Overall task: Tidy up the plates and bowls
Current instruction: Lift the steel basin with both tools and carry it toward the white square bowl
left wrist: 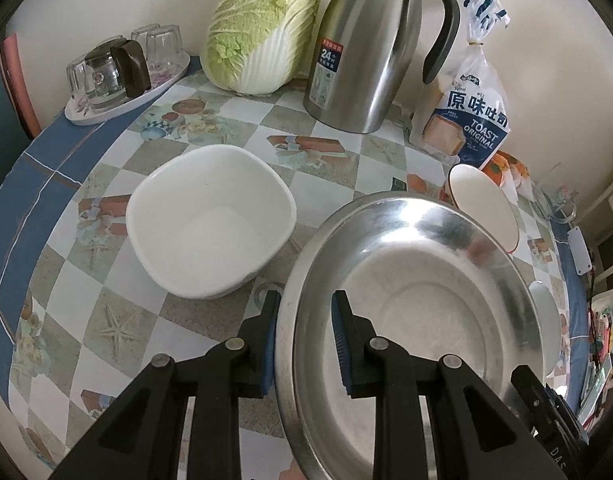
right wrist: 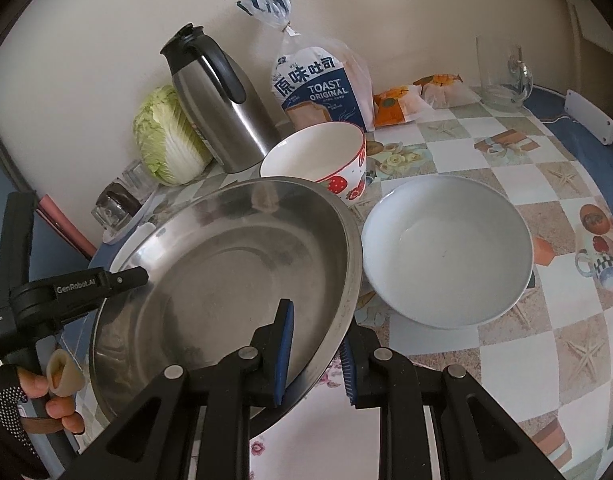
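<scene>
You have the stainless steel basin [left wrist: 418, 280] pinched on opposite rims. The left gripper [left wrist: 304, 344] has its fingers nearly closed, one pad outside the rim and one inside; the right gripper [right wrist: 316, 354] grips the facing rim the same way. The basin looks lifted and tilted, carried between the two grips over the bench [right wrist: 506, 380].

Risks, as judgement:
- Each grip bites only a thin, smooth metal lip. If your hands drift apart or twist unevenly, one rim could slide out of its pads and the basin would swing down.
- The strawberry bowl [right wrist: 330, 160] sits just behind the basin's far edge; pushing forward could knock it toward the steel thermos jug [right wrist: 222, 112].
- The white round bowl [right wrist: 446, 252] lies just beside the basin on your right, the white square bowl [left wrist: 210, 220] on your left. A low swing either way could clip a rim.

Surface and room: the bench wears a glossy checked cloth with starfish and teacup prints, likely slippery under crockery. Against the plain cream wall stand a napa cabbage [left wrist: 262, 28], a bag of toast [right wrist: 318, 84] and a tray of upturned glasses [left wrist: 126, 72]. A glass pitcher [right wrist: 502, 76] sits at the far right.
</scene>
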{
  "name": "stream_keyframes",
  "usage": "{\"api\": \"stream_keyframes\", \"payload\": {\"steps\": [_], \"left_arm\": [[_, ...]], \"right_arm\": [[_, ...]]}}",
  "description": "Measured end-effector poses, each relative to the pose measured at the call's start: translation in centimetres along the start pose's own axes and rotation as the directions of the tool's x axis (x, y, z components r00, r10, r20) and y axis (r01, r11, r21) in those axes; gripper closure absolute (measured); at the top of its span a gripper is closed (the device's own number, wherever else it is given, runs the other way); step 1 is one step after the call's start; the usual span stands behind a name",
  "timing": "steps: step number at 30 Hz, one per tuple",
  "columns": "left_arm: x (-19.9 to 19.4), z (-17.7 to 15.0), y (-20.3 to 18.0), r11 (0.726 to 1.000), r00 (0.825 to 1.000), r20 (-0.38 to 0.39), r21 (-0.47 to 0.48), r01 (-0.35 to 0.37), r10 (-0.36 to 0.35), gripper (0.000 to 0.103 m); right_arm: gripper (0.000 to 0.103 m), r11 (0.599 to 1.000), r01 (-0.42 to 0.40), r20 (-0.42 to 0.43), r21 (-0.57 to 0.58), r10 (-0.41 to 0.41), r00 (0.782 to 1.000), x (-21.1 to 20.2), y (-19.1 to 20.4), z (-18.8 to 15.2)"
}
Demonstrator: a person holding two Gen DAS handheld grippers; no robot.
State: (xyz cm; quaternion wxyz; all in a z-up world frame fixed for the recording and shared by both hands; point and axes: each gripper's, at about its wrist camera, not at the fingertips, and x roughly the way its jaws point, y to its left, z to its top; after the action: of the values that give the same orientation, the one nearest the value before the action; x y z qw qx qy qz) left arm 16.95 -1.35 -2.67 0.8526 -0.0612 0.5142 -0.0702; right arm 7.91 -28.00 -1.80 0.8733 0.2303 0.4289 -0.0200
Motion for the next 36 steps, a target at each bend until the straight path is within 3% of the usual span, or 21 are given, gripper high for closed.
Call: {"api": "stream_keyframes", "payload": {"steps": [22, 36], "left_arm": [[1.7, -0.6, 0.5, 1.0, 0.998, -0.063, -0.014, -0.013, 0.013, 0.078], [1.8, -1.3, 0.5, 0.997, 0.995, -0.058, -0.002, -0.077, 0.076, 0.078]], "right_arm": [[0.079, 0.997, 0.064, -0.046, -0.047, -0.066, 0.997, 0.9, 0.5, -0.4], [0.079, 0.991, 0.085, -0.052, -0.099, -0.091, 0.994, 1.1, 1.5, -0.9]]}}
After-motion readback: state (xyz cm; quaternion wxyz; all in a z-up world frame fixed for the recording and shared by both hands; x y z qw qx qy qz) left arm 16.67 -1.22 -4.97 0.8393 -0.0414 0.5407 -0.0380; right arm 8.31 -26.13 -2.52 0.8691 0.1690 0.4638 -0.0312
